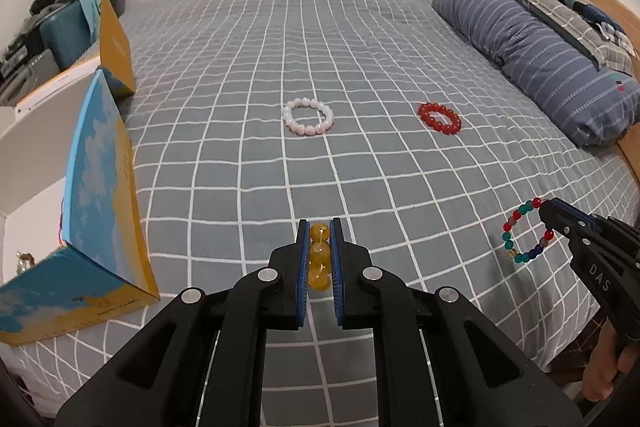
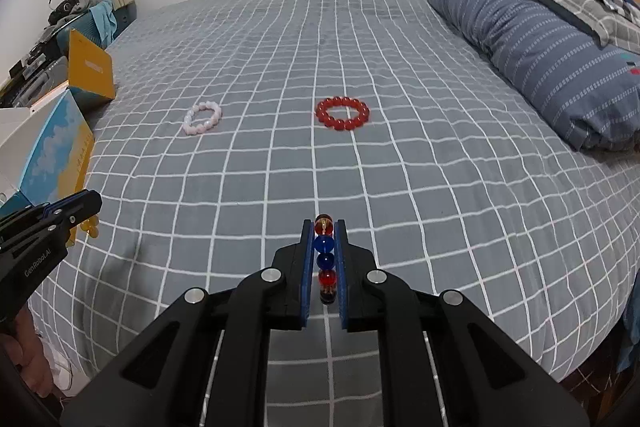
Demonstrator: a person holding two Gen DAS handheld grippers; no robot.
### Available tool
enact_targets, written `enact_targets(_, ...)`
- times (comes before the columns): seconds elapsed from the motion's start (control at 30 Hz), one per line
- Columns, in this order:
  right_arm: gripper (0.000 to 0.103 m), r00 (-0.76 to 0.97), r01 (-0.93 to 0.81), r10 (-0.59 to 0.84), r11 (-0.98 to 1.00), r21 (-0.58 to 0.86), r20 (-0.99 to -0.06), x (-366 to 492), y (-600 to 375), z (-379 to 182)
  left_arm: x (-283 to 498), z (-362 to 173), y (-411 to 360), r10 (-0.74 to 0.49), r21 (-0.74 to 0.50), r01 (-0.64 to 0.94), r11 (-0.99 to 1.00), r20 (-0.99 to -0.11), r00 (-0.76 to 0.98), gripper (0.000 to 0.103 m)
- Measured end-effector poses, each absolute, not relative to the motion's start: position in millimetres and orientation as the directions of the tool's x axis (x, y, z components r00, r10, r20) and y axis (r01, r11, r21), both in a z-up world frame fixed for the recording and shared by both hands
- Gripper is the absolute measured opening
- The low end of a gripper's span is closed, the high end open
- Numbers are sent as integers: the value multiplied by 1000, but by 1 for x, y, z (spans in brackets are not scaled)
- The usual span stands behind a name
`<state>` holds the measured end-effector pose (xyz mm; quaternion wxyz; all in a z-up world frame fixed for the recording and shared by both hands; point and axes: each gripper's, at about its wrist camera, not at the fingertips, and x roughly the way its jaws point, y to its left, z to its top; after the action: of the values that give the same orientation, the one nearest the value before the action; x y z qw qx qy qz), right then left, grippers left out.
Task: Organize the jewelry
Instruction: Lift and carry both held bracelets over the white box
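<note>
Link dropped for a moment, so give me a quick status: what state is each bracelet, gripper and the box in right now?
left gripper: shut on yellow bracelet
right gripper: shut on multicolour bracelet
white bracelet: flat on bedspread, untouched
red bracelet: flat on bedspread, untouched
box: open, flaps up, at left bed edge

Amber bracelet (image 1: pixel 320 257) between tool (image 1: pixel 320 227) pads

A striped pillow (image 1: pixel 536 55) lies on the checked grey bedsheet (image 1: pixel 320 39).
</note>
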<state>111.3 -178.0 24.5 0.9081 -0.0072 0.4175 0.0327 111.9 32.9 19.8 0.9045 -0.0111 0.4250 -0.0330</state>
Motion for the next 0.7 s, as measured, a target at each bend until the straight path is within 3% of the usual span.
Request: enact_targets(0.7,9,690,-95,68,995,3,-720,140,-132,53,129,48,61,-35,-28,21,999,-734,678,9)
